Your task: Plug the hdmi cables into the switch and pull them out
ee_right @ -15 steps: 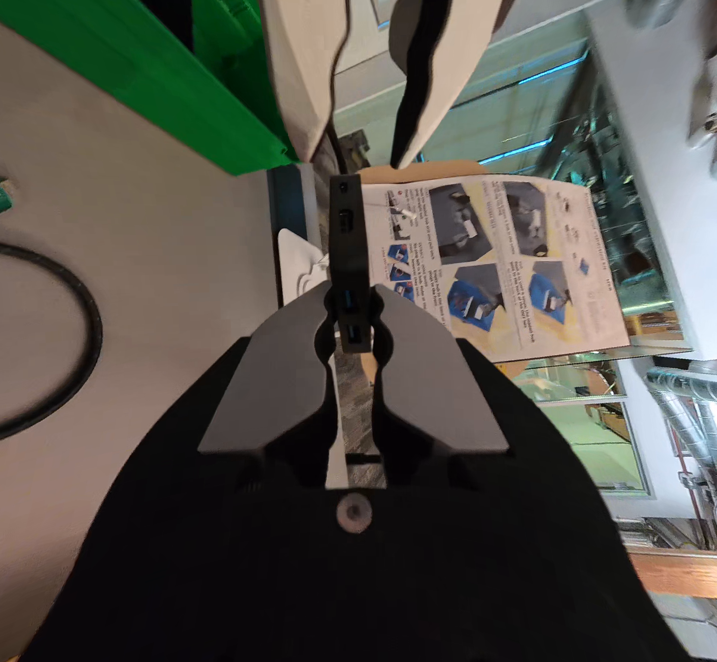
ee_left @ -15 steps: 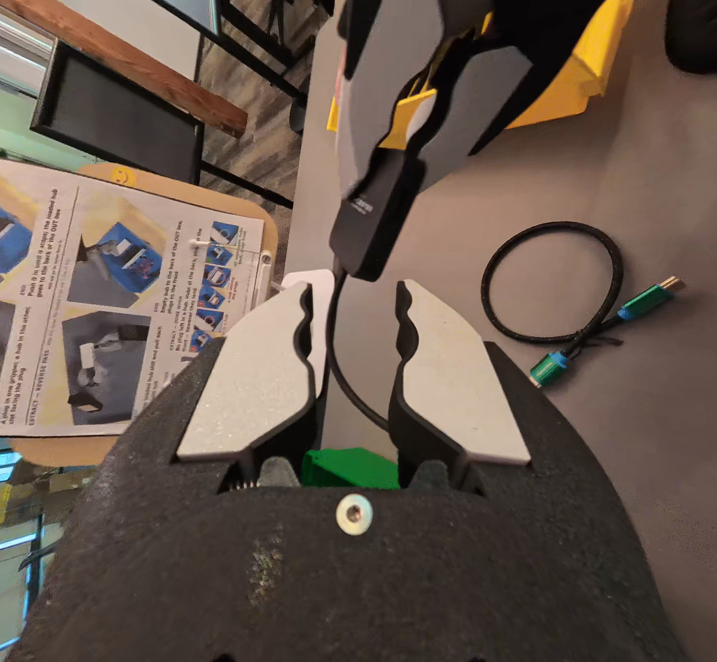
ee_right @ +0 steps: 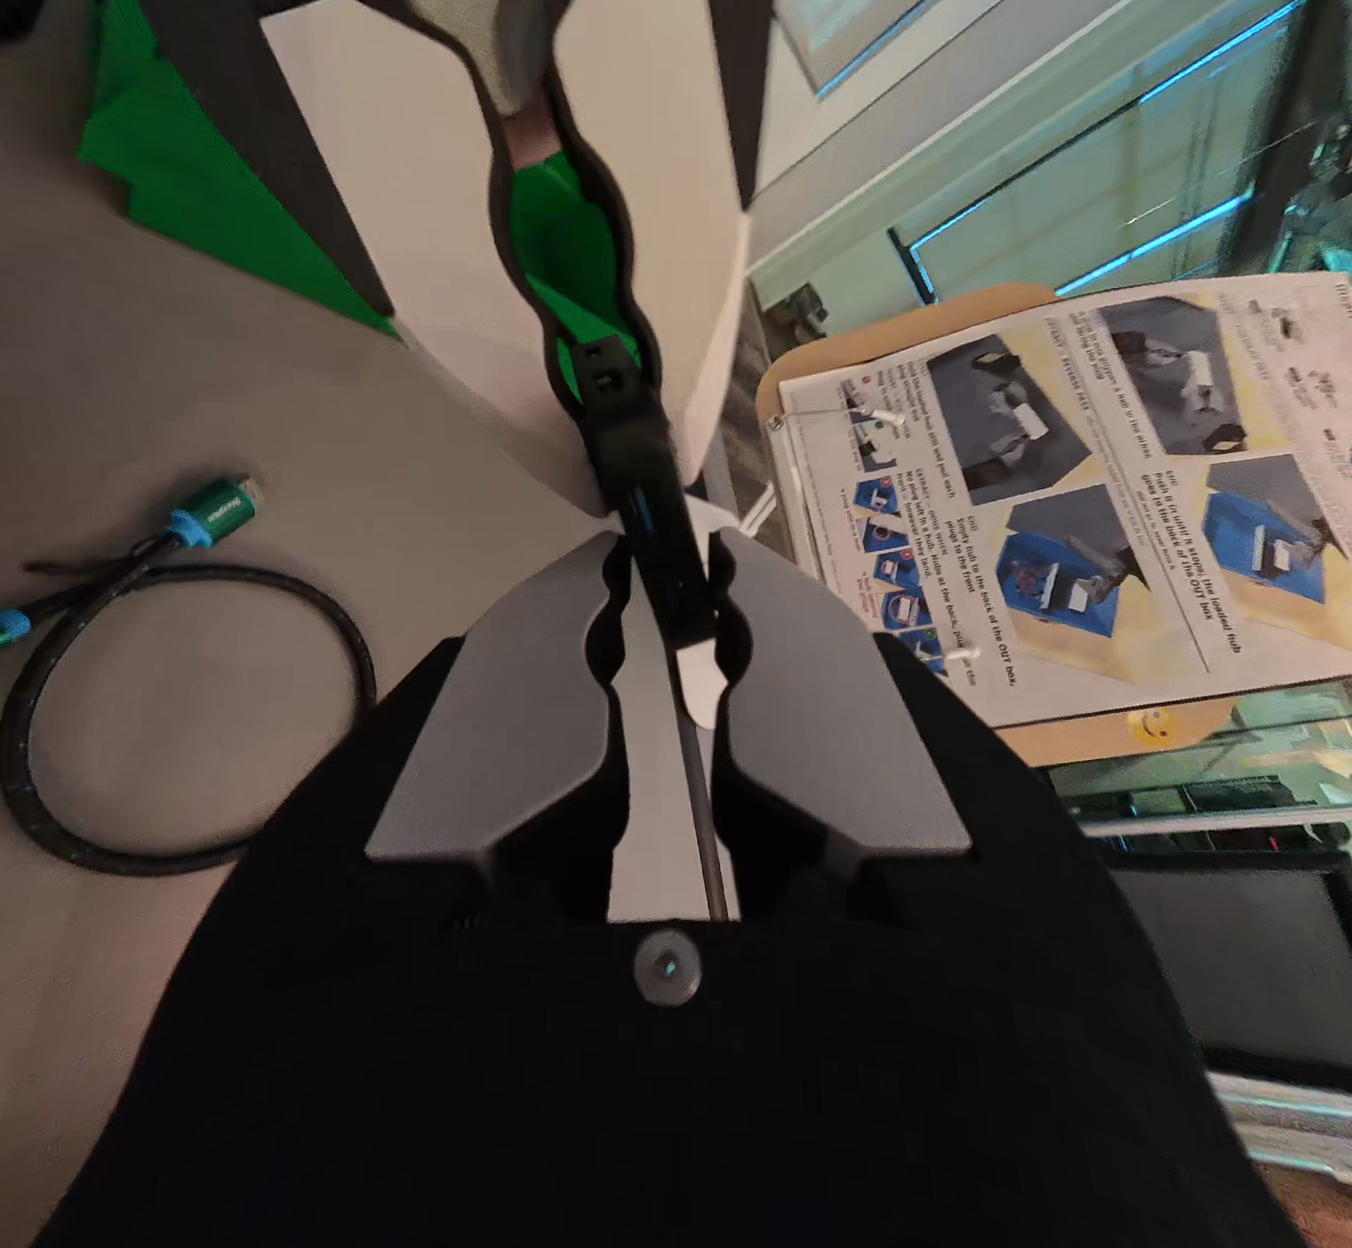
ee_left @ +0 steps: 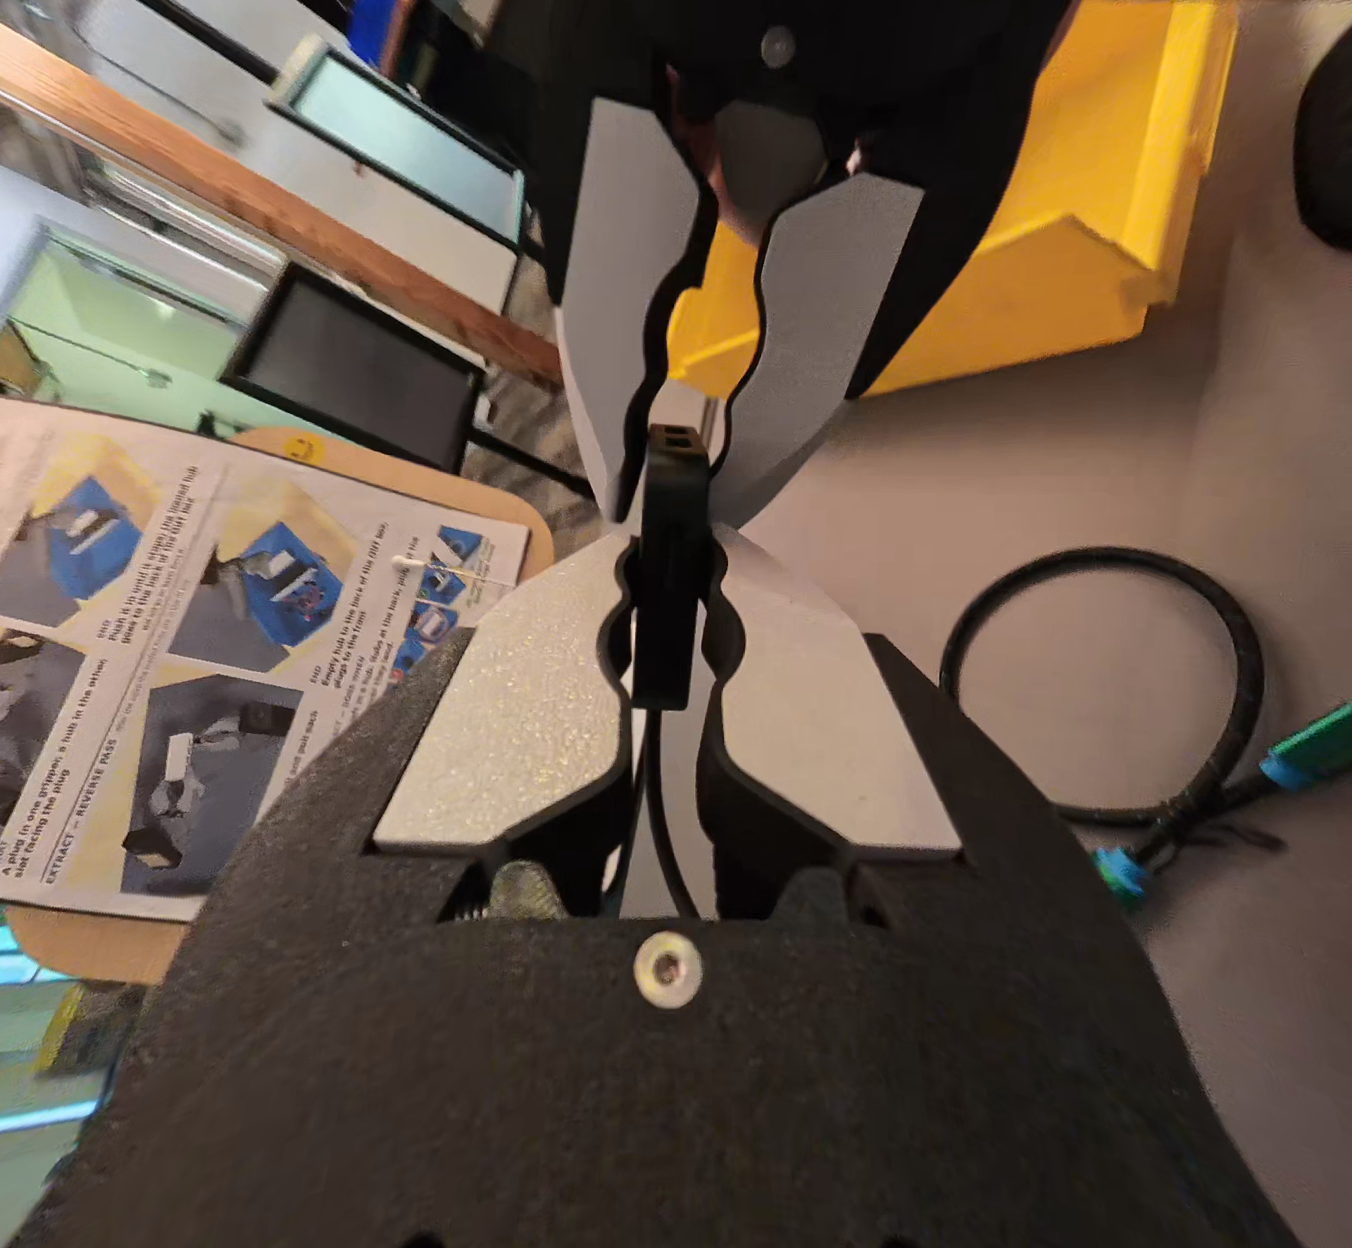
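Note:
The black switch is held edge-on in the air between both grippers, with its ports facing the far side. My left gripper is shut on its near end, and a thin black lead hangs from it between the fingers. My right gripper faces it from the opposite side. Its fingers stand around the switch with a small gap on one side, so it is open. The HDMI cable lies coiled on the grey table, unplugged, with green plugs. It also shows in the right wrist view.
A yellow bin stands behind the right gripper and a green bin behind the left one. An instruction sheet on a clipboard hangs off the table's edge. A black rounded object sits at the far right. Both grippers' tips are close together, under 4 cm apart.
My left gripper has moved up and closed on the switch. My right gripper, which held the switch before, has loosened its fingers around it. The switch now sits edge-on between both.

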